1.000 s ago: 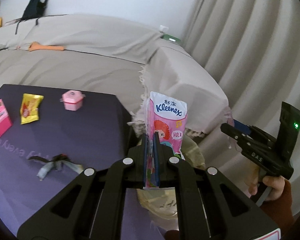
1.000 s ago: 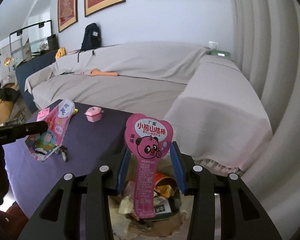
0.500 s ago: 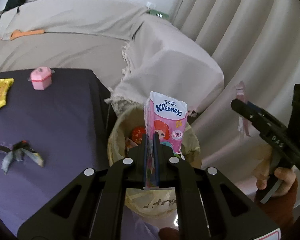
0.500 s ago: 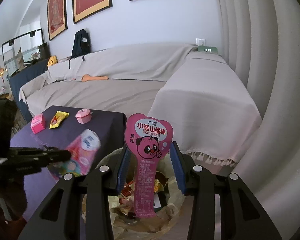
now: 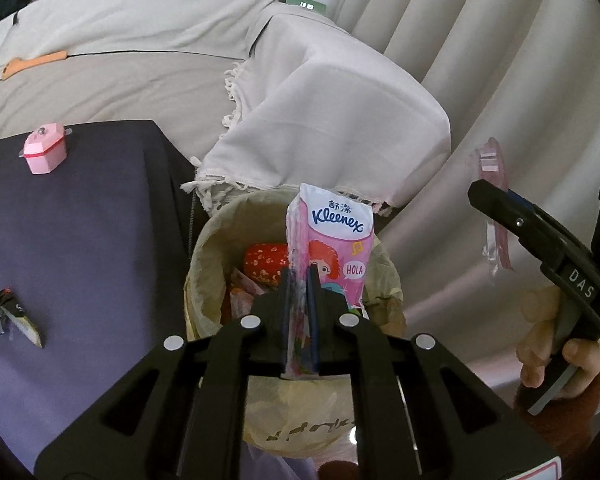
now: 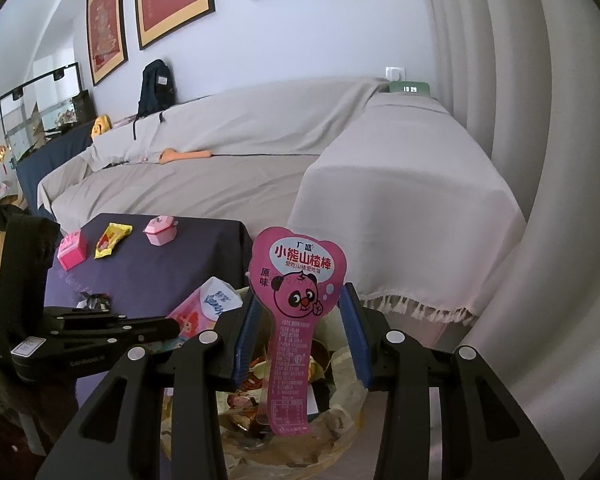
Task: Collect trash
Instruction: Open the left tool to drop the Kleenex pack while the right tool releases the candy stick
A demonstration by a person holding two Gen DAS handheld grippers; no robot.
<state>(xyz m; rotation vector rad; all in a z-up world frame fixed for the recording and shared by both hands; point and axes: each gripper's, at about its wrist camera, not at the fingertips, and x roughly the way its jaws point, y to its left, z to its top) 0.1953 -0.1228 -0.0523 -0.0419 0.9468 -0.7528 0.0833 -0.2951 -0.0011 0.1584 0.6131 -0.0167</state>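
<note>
Left wrist: Kleenex pack (image 5: pixel 332 252) upright above bin (image 5: pixel 204 264).

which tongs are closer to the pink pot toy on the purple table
Left. The left tongs hang over the bin right beside the table edge, nearer the pink pot toy. The right tongs sit on the bin's far side, toward the curtain.

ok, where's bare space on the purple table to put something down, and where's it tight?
Free: the wide stretch of table between the pink pot near its far edge and the crumpled dark wrapper on the near left, running to the corner by the bin. Crowded: the far left strip in the right wrist view, with the pink box, yellow packet and pot.
</note>
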